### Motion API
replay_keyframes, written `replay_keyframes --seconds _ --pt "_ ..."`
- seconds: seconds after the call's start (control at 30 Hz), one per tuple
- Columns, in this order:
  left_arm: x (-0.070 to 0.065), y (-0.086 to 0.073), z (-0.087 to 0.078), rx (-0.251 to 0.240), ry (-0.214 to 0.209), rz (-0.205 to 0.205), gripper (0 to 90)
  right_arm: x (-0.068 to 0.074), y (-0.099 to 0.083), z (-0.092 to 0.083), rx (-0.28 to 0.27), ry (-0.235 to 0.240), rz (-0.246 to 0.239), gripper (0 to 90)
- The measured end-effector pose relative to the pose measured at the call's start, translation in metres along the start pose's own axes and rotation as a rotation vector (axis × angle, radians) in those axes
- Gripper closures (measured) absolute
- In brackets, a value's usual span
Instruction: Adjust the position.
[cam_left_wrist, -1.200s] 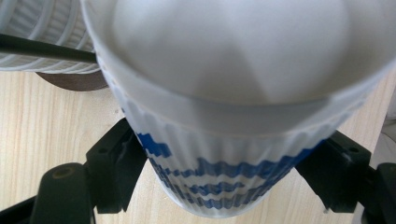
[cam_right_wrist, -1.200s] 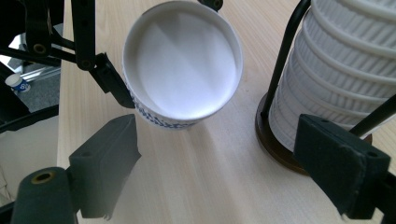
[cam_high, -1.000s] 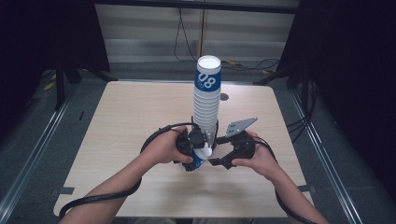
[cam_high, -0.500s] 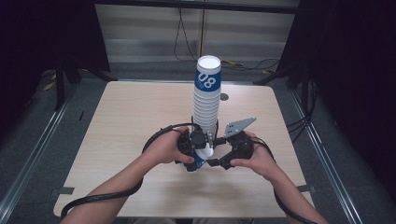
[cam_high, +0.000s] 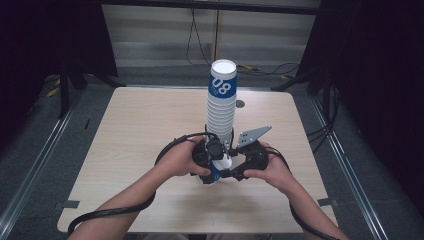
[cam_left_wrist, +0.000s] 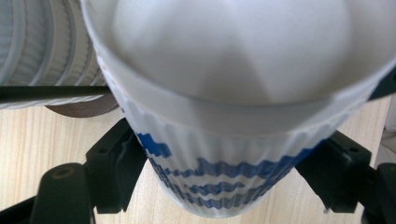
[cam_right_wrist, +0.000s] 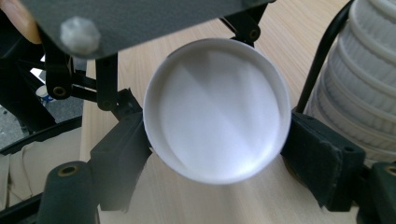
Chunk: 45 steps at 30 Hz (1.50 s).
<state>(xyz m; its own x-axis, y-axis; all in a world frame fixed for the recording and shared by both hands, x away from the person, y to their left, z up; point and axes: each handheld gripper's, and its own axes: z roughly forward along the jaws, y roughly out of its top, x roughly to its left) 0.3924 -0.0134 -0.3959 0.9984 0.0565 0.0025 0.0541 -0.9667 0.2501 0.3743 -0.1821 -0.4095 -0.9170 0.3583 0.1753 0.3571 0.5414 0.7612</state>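
Item one, nearest me: a single white paper cup with blue printed bands, lying on its side just above the table, held between my two grippers near the table's front edge. My left gripper has its jaws clenched on the cup's ribbed wall; in the left gripper view the cup sits tight between the black pads. My right gripper faces the cup's white base, one pad on each side of it; its jaws have just been closing, and both pads now touch the rim of the base.

Item two, just behind: a tall upright stack of the same ribbed cups, top cup marked "08" in blue, standing mid-table.

Item three, farthest: a small dark round spot on the table beside the stack.
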Motion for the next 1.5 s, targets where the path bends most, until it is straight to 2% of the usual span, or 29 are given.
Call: replay_keyframes --seconds 0.03,0.2,0.27,0.3,0.33,0.37,0.4,0.5,0.6,0.63,0.93,1.07,1.1,1.13,1.23,1.27,1.3,1.33,1.37,1.43,1.5 --pt "0.001 0.001 0.0 -0.002 0.005 0.015 21.3 0.0 0.0 0.001 0.001 0.003 -0.001 22.7" --pt "0.0 0.0 -0.002 -0.001 0.012 0.014 21.2 0.001 0.001 0.003 -0.003 0.016 -0.008 27.4" --pt "0.0 -0.002 -0.002 -0.016 0.008 -0.001 20.7 0.001 0.001 0.003 -0.002 0.016 -0.008 27.6" --pt "0.0 -0.003 -0.002 -0.04 0.013 -0.012 20.5 0.001 0.001 0.001 -0.012 0.007 -0.02 27.8" --pt "0.001 -0.004 -0.003 -0.049 0.005 -0.014 20.5 0.001 0.001 0.001 -0.012 0.007 -0.02 27.8" --pt "0.002 -0.007 -0.003 -0.076 -0.006 -0.034 20.2 0.0 0.0 0.0 -0.016 0.014 -0.008 27.9" --pt "0.002 -0.007 -0.003 -0.076 -0.006 -0.034 20.1 0.0 0.0 0.0 -0.016 0.014 -0.008 27.9" --pt "0.006 -0.013 -0.004 -0.105 -0.015 -0.069 20.1 -0.001 -0.001 -0.002 -0.019 -0.002 -0.021 28.1" --pt "0.007 -0.017 -0.004 -0.107 -0.027 -0.084 19.2 -0.002 -0.002 -0.004 -0.027 -0.007 -0.02 28.1" --pt "0.008 -0.021 -0.004 -0.133 -0.026 -0.1 19.3 -0.003 -0.003 -0.006 -0.036 -0.011 -0.015 28.1" --pt "0.009 -0.033 -0.004 -0.162 -0.049 -0.13 19.4 -0.005 -0.005 -0.012 -0.043 -0.019 -0.01 28.1" --pt "0.01 -0.039 -0.002 -0.163 -0.057 -0.13 19.4 -0.005 -0.006 -0.012 -0.033 -0.022 -0.009 28.1" --pt "0.011 -0.042 -0.002 -0.162 -0.06 -0.118 19.4 -0.005 -0.006 -0.012 -0.03 -0.028 -0.008 28.1" --pt "0.01 -0.043 -0.002 -0.167 -0.061 -0.137 19.4 -0.005 -0.006 -0.013 -0.03 -0.028 -0.007 28.0" --pt "0.01 -0.045 -0.002 -0.173 -0.062 -0.135 19.4 -0.005 -0.006 -0.013 -0.024 -0.031 -0.01 28.1" --pt "0.01 -0.046 -0.001 -0.175 -0.06 -0.141 19.4 -0.005 -0.006 -0.013 -0.024 -0.031 -0.01 28.1" --pt "0.007 -0.048 0.0 -0.201 -0.064 -0.185 19.4 -0.006 -0.006 -0.014 -0.022 -0.034 -0.01 28.1" --pt "0.007 -0.048 0.0 -0.201 -0.064 -0.185 19.4 -0.006 -0.006 -0.014 -0.022 -0.034 -0.01 28.1" --pt "0.011 -0.049 -0.002 -0.179 -0.062 -0.134 19.4 -0.006 -0.006 -0.014 -0.026 -0.033 -0.009 28.1" --pt "0.011 -0.05 -0.001 -0.185 -0.06 -0.136 19.4 -0.006 -0.006 -0.015 -0.029 -0.041 -0.007 28.1" --pt "0.01 -0.051 -0.001 -0.208 -0.069 -0.162 19.4 -0.007 -0.006 -0.016 -0.035 -0.039 -0.006 28.1"
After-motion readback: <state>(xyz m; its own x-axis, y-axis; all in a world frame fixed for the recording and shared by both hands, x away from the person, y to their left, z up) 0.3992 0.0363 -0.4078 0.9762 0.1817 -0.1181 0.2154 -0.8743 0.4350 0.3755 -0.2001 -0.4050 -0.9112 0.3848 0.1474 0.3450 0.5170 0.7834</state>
